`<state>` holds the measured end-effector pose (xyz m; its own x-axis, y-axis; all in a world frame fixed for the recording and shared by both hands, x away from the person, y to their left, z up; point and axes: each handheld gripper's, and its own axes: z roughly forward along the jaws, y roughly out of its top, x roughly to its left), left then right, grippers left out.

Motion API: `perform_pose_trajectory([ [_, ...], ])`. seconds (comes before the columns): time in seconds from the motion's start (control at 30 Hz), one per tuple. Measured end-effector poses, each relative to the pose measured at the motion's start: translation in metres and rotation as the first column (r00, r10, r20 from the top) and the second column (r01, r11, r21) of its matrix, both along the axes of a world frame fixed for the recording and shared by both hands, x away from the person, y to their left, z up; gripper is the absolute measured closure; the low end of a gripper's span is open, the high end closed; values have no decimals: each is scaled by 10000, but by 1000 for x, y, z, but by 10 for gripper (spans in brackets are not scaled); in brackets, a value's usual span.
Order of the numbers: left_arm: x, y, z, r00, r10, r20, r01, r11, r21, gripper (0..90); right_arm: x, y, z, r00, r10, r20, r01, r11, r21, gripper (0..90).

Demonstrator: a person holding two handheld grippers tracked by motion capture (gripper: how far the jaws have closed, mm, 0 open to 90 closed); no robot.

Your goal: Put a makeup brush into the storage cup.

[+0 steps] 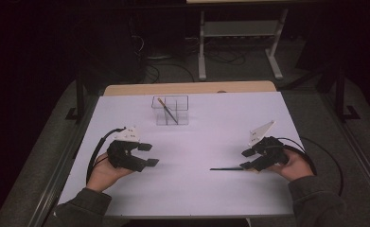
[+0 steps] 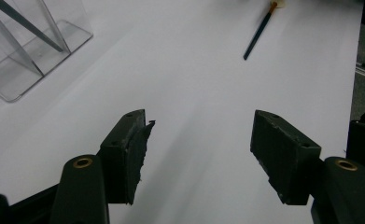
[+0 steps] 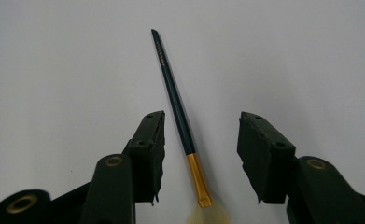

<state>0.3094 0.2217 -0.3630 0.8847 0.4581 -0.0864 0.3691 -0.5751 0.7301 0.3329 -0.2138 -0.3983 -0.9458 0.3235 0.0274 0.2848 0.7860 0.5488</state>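
Observation:
A slim brush (image 1: 225, 168) with a dark teal handle and a gold ferrule lies flat on the white table (image 1: 197, 194) at the front right. In the right gripper view the brush (image 3: 178, 107) runs between the jaws of my right gripper (image 3: 201, 126), nearer the left pad. Neither pad touches it, so the right gripper (image 1: 245, 159) is open. My left gripper (image 1: 150, 154) hovers at the front left, open and empty (image 2: 201, 140). A second brush (image 1: 167, 110) leans inside a clear divided holder (image 1: 171, 111) at the back middle. The left gripper view shows the holder (image 2: 31, 51) at its upper left and the lying brush (image 2: 258, 35) at its top.
A bare wooden strip (image 1: 187, 88) borders the table's far edge. Beyond it a white metal stand (image 1: 239, 42) and loose cables sit on the dark floor. Black cables trail from both grippers over the table's sides.

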Motion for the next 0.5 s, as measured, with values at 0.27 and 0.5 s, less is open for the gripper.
perform_pose_trajectory([
  [0.27,-9,2,-7,10000,-15,35,15,10000,-95,341,1,6,-11,9995,245,-204,-249,9994,-223,561],
  [0.5,-12,8,-11,9999,145,49,-144,9994,-322,339,2,8,-22,9989,285,-380,-304,9982,-513,588],
])
